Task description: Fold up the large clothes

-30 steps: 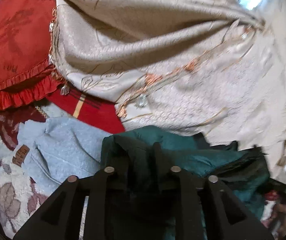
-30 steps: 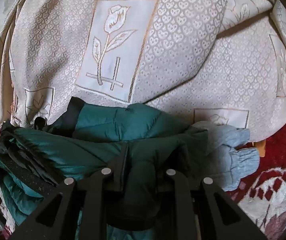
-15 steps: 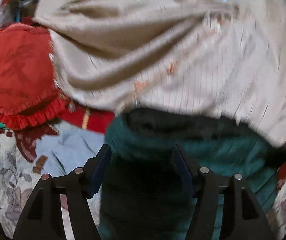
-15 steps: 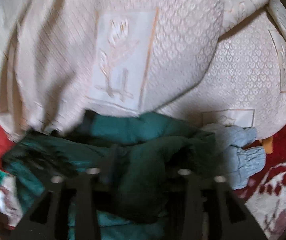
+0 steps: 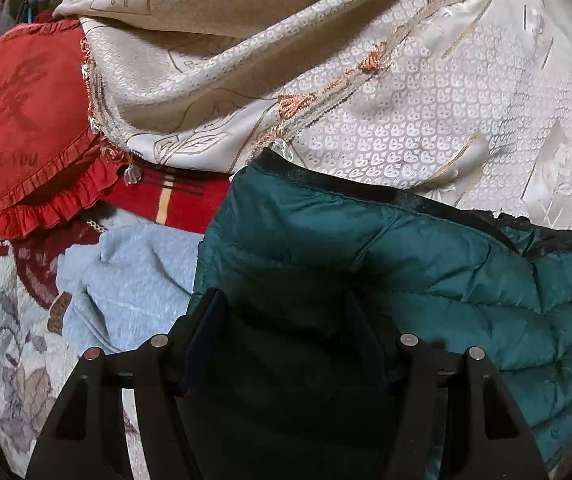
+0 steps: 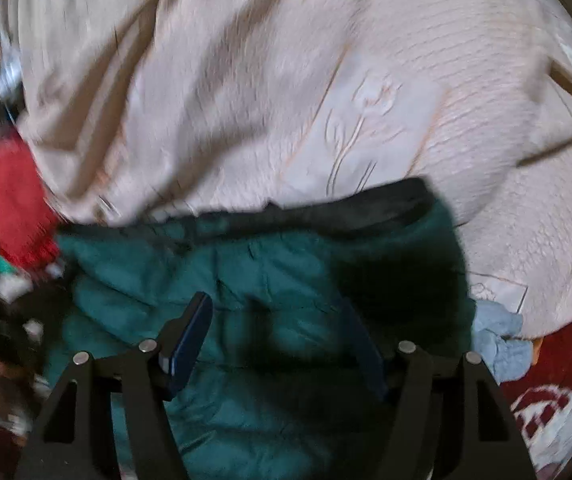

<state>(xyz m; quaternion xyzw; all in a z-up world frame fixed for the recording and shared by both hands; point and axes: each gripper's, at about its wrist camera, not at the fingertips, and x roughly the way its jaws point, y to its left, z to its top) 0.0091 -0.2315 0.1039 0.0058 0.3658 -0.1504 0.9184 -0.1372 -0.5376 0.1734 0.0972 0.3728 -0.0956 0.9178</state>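
Left view sharp, dim warm light; right view motion-blurred; fisheye bending, dark vignette at edges.

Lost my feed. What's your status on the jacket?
Left gripper open, right gripper opening, both over green jacket. Jacket lies released. Blue garment alongside.

Teal quilted jacket [image 5: 425, 272], red cushion [image 5: 18, 120]

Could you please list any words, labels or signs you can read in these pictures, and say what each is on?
"I LOVE YOU": on the red cushion, near its frilled edge.
A large woven character above it: not legible to me.
Brown patch on the pale blue garment: lettering too small to read.
Right wrist view: too blurred, nothing readable.
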